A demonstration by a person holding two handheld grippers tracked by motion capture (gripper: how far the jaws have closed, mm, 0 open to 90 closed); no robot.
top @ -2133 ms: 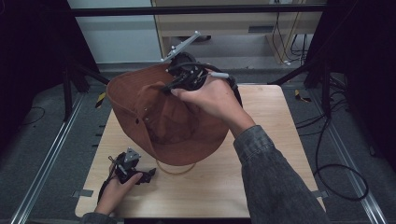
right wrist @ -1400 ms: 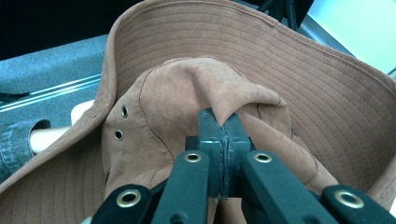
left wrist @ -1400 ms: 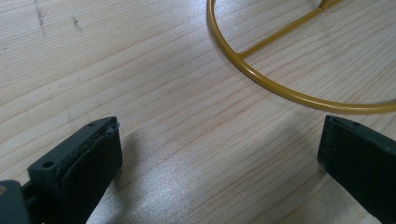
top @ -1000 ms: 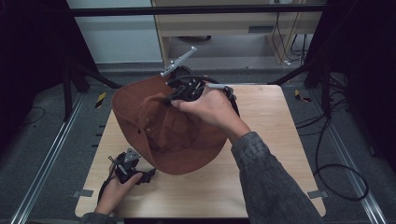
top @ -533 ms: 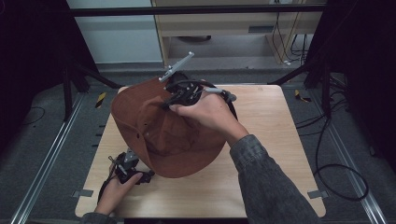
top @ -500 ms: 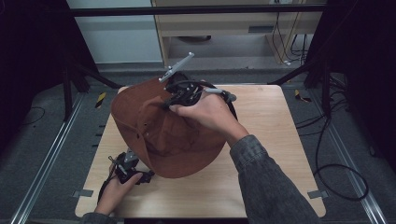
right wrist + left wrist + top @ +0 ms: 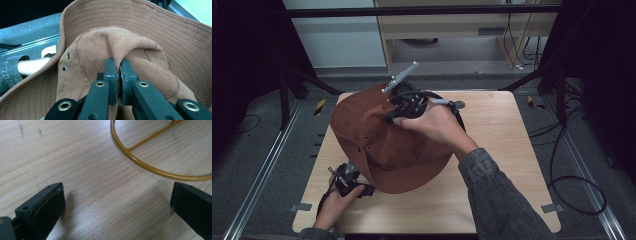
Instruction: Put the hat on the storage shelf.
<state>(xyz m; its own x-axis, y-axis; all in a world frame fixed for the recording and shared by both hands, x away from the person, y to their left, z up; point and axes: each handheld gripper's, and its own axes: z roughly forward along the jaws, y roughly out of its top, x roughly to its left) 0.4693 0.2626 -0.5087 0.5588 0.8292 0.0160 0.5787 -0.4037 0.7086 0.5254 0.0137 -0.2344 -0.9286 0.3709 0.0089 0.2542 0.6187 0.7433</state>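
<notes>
A brown wide-brimmed hat (image 7: pixel 397 150) hangs tilted over the middle of the wooden table (image 7: pixel 507 150), its brim low near the front left. My right gripper (image 7: pixel 388 118) is shut on a fold of the hat's crown (image 7: pixel 140 45), seen in the right gripper view with the fold pinched at the jaw tips (image 7: pixel 118 61); its jaws have just been easing apart slightly, cloth still between them. At the table's front left my left gripper (image 7: pixel 344 172) lies low and open (image 7: pixel 117 192), nothing between its fingers. A yellow wire ring (image 7: pixel 140 163) lies on the table just beyond it.
Bare wood stretches to the right of the hat. A black cable (image 7: pixel 577 180) trails over the floor at the right, and metal rails (image 7: pixel 257 175) run along both sides of the table. A cabinet (image 7: pixel 447 30) stands behind it.
The hat has come down and a little to the left with my right gripper, and its brim now covers the yellow ring that showed in front. The left gripper has stayed put.
</notes>
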